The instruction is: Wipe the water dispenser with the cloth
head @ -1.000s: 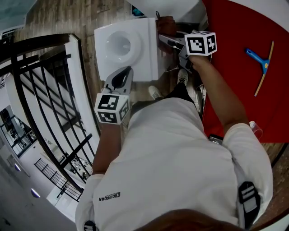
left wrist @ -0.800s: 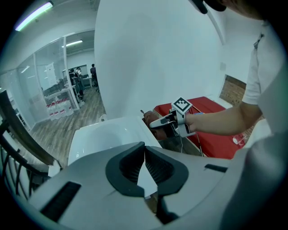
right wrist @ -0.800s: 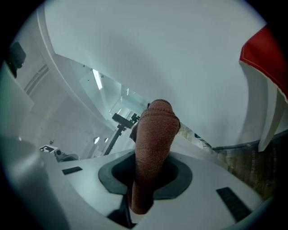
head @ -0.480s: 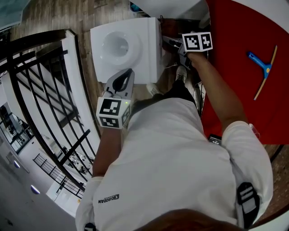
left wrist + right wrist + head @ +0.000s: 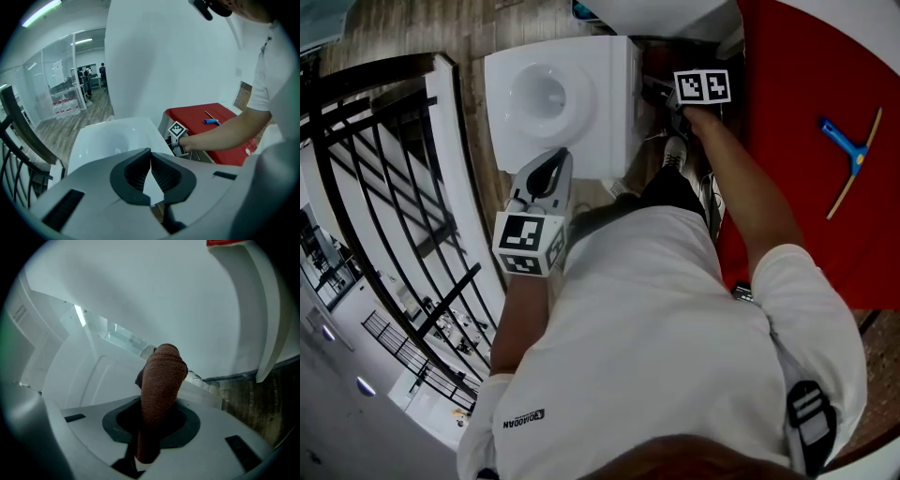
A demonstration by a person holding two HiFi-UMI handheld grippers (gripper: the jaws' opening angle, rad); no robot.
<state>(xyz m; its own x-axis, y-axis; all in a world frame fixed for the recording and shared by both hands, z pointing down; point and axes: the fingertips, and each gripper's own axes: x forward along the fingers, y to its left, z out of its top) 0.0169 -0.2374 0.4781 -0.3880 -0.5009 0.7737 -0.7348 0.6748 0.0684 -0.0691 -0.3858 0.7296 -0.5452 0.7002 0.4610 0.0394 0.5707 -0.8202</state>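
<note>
Grey-padded and clenched on nothing, the left gripper (image 5: 150,157) hangs near the person's body, over the near edge of the water dispenser (image 5: 602,103), its jaw tips touching and nothing between them. Beyond it lies the dispenser's white top, with a round hollow set in it. At the dispenser's right side, a little farther off, the right gripper (image 5: 158,420) is clamped on the brown cloth (image 5: 161,376), whose rolled end sticks out past the jaws toward a white panel of the machine. Whether the cloth actually presses on that panel I cannot tell.

The step in hand looks like wiping the right flank. To do it well, I would lay the cloth's broad face flat against the panel, not just its tip, and draw it in long overlapping passes while keeping the hard jaws off the plastic. The idle left gripper could steady the top.

Farther right, a red surface (image 5: 797,103) carries a blue-handled squeegee (image 5: 851,148), well apart from the work.
</note>
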